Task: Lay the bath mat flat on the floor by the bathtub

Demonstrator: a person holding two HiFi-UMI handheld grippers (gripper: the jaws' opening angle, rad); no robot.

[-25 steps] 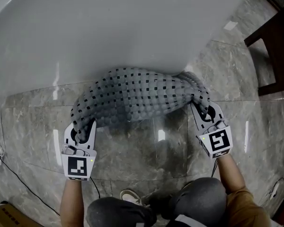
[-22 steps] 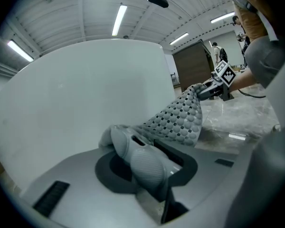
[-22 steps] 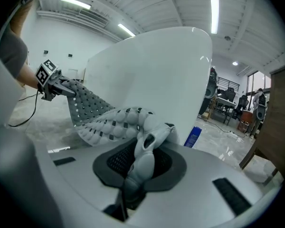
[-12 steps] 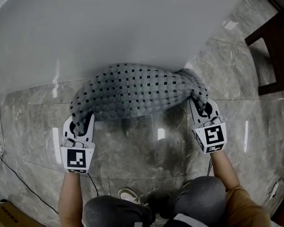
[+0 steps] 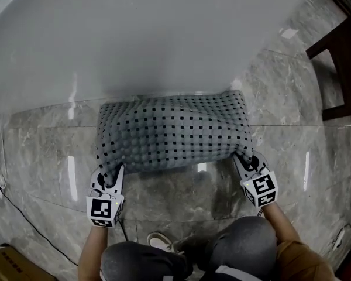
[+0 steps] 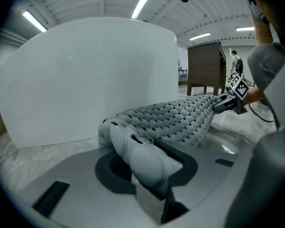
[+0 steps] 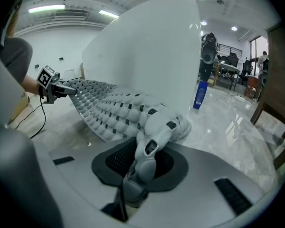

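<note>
At the foot of the tub (image 5: pixel 134 34), on the grey stone floor (image 5: pixel 41 151), the mat (image 5: pixel 172 133) is spread out wide: grey, bumpy, dotted w/ dark holes. Its far edge sits right along the tub's base. L gripper (image 5: pixel 108 179) is clamped on the near-left corner, and its own view shows that corner bunched tight btw the jaws. R gripper (image 5: pixel 247 161) has the near-right corner. Its jaws have just been easing open a touch, but the corner's there btw them, pinched. The near edge hangs raised btw the two grippers, w/ shadow under it in the R gripper view. Both grippers tilt down at the floor. Dark wood furniture (image 5: pixel 339 51) stands at the floor's right edge, well apart. A blue bottle (image 7: pixel 200 95) stands on the floor beyond the tub's end.
</note>
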